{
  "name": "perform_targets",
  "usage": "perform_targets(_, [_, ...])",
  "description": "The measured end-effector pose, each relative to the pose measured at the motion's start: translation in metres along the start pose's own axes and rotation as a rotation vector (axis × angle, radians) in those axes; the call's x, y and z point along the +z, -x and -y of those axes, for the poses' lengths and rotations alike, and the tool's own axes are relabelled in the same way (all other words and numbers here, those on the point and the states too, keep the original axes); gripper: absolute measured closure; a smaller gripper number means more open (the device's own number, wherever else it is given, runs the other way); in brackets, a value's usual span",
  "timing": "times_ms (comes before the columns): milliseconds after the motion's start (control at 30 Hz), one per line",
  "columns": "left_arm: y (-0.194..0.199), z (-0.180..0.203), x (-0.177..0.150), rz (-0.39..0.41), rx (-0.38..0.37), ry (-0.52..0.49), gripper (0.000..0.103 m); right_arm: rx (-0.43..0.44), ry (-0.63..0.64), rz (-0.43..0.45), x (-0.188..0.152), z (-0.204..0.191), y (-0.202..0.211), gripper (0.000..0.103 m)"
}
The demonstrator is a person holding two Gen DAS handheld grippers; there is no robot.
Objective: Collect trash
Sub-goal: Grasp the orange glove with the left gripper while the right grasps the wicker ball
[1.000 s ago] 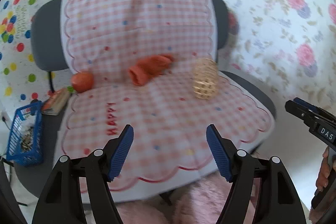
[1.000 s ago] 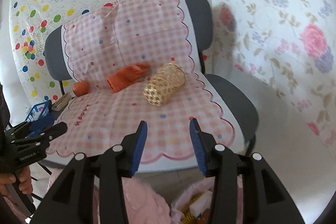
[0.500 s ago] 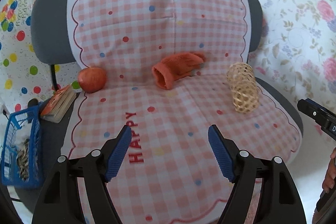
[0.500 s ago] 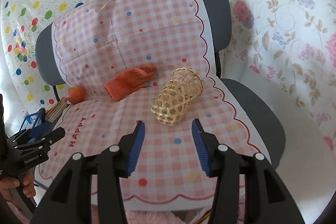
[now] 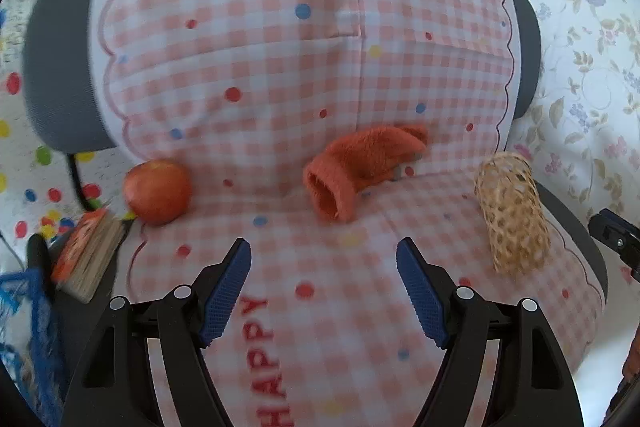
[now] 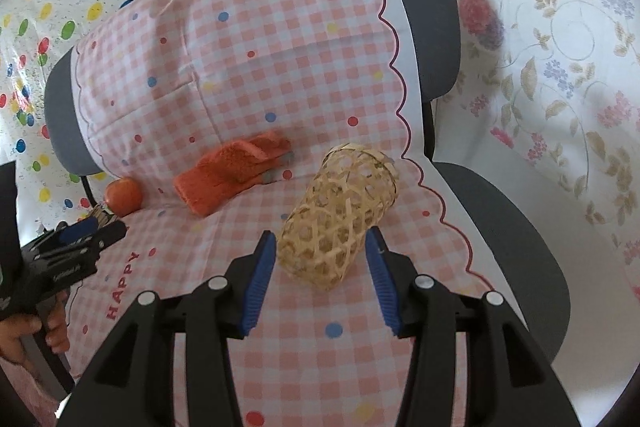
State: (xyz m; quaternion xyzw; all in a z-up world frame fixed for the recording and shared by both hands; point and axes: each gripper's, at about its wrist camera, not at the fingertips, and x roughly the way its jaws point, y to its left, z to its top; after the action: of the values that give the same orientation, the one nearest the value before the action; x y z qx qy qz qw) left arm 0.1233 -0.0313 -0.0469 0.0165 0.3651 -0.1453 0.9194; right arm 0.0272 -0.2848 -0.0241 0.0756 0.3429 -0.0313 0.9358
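Note:
An orange glove point(image 5: 360, 167) lies at the back of the seat of a chair draped in a pink checked cloth point(image 5: 280, 67). My left gripper point(image 5: 324, 287) is open and empty, just short of the glove. A woven bamboo tube point(image 6: 340, 219) lies on its side on the seat; it also shows in the left wrist view point(image 5: 512, 215). My right gripper point(image 6: 320, 275) is open, its fingertips on either side of the tube's near end, not closed on it. An apple point(image 5: 158, 193) sits at the seat's back left. The glove point(image 6: 232, 175) and apple point(image 6: 124, 197) show in the right wrist view too.
A small book point(image 5: 86, 255) lies off the cloth's left edge beside the apple. A blue basket point(image 5: 24, 327) stands left of the chair. The grey chair back point(image 6: 428, 27) and seat edge point(image 6: 512, 227) show at the right. Patterned sheets cover the walls behind.
Both grippers have moved forward over the seat. The left has closed in on the glove; the right has come up until its fingertips flank the bamboo tube. Both stay open.

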Motion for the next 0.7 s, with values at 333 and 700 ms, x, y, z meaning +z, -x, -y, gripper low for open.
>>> perform_targets(333, [-0.077,-0.003,0.029,-0.062,0.001,0.013,0.030,-0.026,-0.002,-0.008,0.018,0.010,-0.032,0.040])
perform_targets(700, [-0.136,-0.002,0.048,-0.161,-0.051,0.055,0.056,-0.036,-0.035,-0.027,0.022,0.024,-0.051,0.037])
